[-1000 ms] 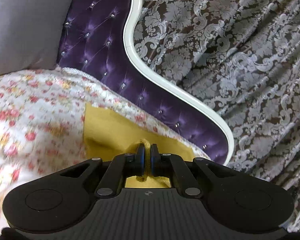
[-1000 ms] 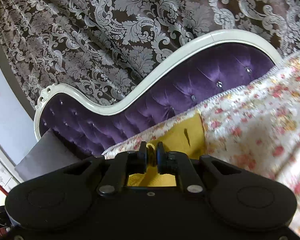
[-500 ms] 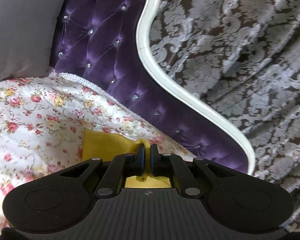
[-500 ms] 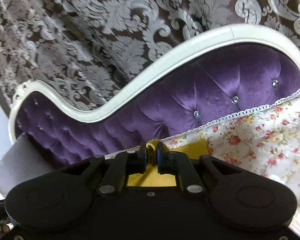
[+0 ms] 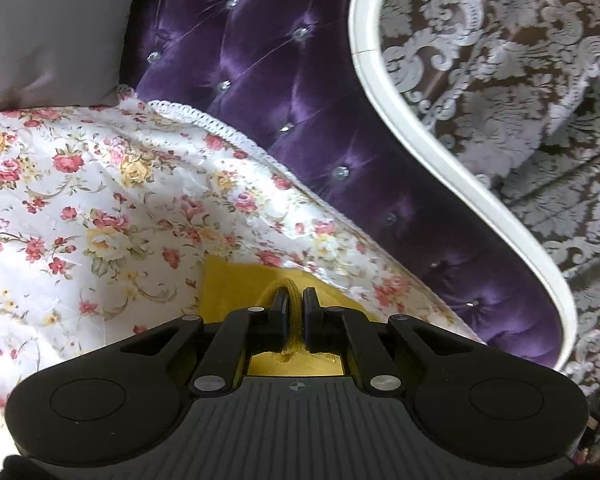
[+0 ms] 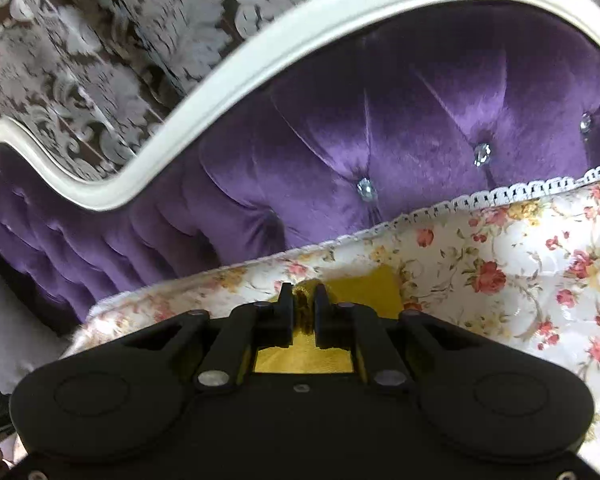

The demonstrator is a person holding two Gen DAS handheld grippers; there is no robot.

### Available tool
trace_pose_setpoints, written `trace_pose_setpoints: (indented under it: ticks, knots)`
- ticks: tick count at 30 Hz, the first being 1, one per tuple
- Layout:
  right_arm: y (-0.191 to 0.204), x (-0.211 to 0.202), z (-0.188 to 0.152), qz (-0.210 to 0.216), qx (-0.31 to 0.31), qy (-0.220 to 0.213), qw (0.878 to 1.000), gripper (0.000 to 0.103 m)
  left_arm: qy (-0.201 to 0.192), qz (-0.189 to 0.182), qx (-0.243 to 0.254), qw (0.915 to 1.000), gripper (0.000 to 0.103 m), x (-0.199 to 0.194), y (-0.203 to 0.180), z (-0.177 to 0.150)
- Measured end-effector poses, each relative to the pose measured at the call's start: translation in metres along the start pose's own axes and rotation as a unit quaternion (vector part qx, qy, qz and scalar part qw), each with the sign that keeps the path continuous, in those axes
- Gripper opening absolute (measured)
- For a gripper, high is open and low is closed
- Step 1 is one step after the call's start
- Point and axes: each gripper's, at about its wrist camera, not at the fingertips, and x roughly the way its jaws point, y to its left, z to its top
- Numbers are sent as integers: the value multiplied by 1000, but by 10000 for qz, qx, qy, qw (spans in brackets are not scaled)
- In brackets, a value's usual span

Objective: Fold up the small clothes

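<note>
Yellow cloth (image 5: pixel 236 284) pinched at bunched edges by left tongs (image 5: pixel 295 312) and right tongs (image 6: pixel 302 308), likely soft, light, limp; best held by corners.

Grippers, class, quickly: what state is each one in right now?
Left gripper: shut on the yellow cloth.
Right gripper: shut on the yellow cloth.

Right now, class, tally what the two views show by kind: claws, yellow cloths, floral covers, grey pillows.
Claws: 2, left and right
Yellow cloth: 1
Floral cover: 1
Grey pillow: 1
Total: 5
</note>
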Motion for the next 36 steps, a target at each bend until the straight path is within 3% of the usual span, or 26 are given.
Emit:
trace_pose_setpoints:
  ticks: [3, 5, 7, 11, 14, 19, 24, 28, 36]
  knots:
    - [-2, 10, -1, -118, 54, 28, 9999, 29, 28, 86, -95, 9999, 29, 11, 6, 3]
    - [-5, 12, -1, -182, 132, -76, 9997, 53, -68, 116, -189, 9997, 57, 14, 11, 6]
    - [-9, 9, 0, -170, 159, -306, 9993, 65, -256, 167, -253, 9992, 67, 14, 14, 11]
    - [-8, -15, 5, -111, 115, -628, 9979, 66, -572, 301, 61, 9979, 69, -6, 3, 17]
    - [6, -38, -1, -67, -384, -711, 9967, 66, -644, 455, 902, 9928, 74, -26, -22, 6]
    - [44, -54, -35, -161, -1604, -403, 9861, 66, -334, 691, 2461, 9662, 74, -39, -65, -42]
    - [73, -45, -69, -303, -2567, 59, 9660, 66, 102, 581, 3276, 9430, 74, -30, -85, -82]
    - [82, -24, -76, -367, -2831, 429, 9574, 66, 397, 667, 3421, 9365, 74, -8, -86, -89]
    - [89, 24, -51, -552, -2923, 656, 9525, 66, 490, 982, 3125, 9435, 74, 41, -74, -55]
